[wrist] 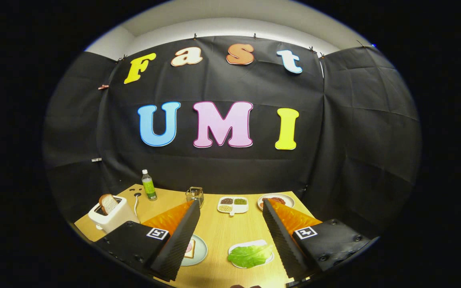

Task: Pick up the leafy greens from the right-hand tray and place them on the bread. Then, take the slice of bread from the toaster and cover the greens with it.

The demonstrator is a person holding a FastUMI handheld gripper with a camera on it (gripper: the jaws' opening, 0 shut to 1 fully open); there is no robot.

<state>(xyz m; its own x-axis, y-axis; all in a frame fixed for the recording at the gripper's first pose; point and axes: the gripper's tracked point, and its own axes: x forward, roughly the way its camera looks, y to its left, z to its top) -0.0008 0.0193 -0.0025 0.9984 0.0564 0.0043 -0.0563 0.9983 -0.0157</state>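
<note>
My gripper [230, 208] is open and held above the wooden table [218, 232], nothing between its fingers. The leafy greens [249, 256] lie on a white tray [250, 243] low between the fingers, close to the right finger. A slice of bread [190, 249] with a pink filling rests on a pale green plate [200, 252], partly hidden behind the left finger. A white toaster [112, 218] stands beyond the left finger, with a slice of toast [108, 203] sticking up out of its slot.
At the back of the table stand a green-labelled bottle [149, 185], a small wire basket [195, 195], a divided white dish [233, 204] of beans and a plate [278, 199] with brown food. The toaster's cord [136, 202] lies beside it.
</note>
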